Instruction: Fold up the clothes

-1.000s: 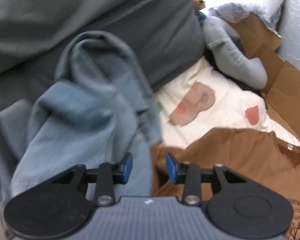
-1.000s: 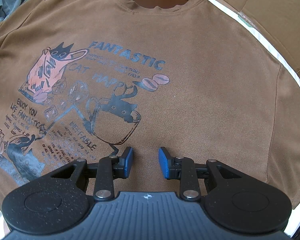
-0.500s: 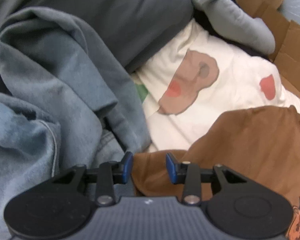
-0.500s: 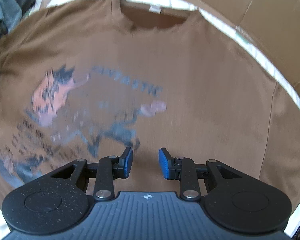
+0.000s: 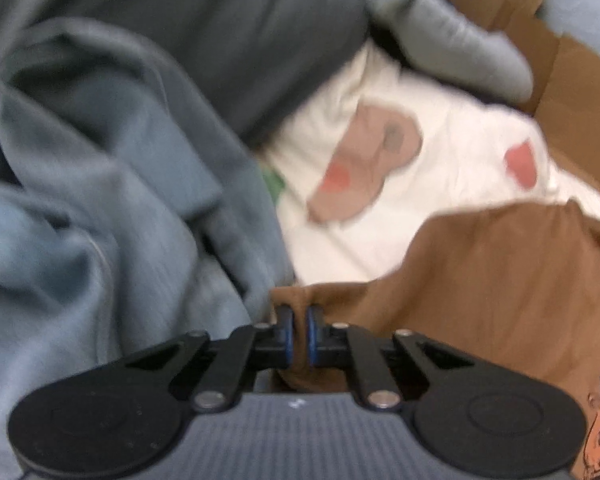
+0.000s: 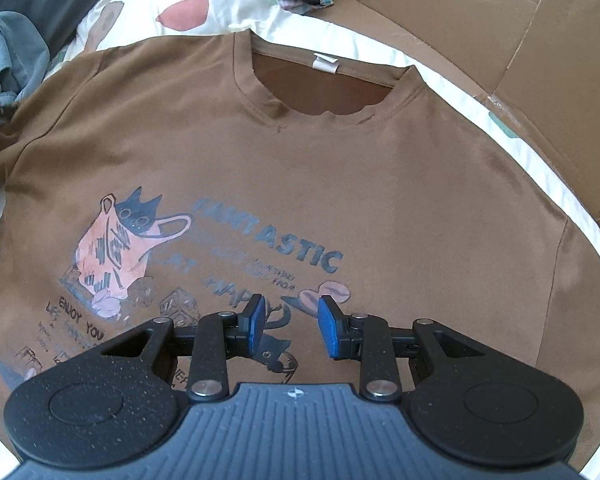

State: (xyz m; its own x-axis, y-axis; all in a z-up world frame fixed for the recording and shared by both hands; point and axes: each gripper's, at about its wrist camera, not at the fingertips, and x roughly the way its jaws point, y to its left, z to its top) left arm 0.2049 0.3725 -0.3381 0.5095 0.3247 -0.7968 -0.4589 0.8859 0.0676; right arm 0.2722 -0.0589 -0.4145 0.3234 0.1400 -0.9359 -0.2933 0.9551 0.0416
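Note:
A brown T-shirt (image 6: 340, 184) with a cat print and the word FANTASTIC lies spread flat, front up, collar at the far side. My right gripper (image 6: 290, 326) is open and empty, hovering over the print near the shirt's middle. In the left wrist view my left gripper (image 5: 299, 338) is shut on the end of the brown shirt's sleeve (image 5: 296, 300); the rest of the shirt (image 5: 500, 280) spreads to the right.
A heap of blue-grey garments (image 5: 100, 200) lies left of the sleeve, below a dark grey cushion (image 5: 240, 40). The white patterned sheet (image 5: 380, 208) lies beneath. Cardboard (image 6: 500, 40) borders the far right. A grey plush (image 5: 452, 44) lies at the back.
My left gripper has closed on the brown sleeve end; it was open before. My right gripper has drawn back toward the hem, so the collar shows lower in view.

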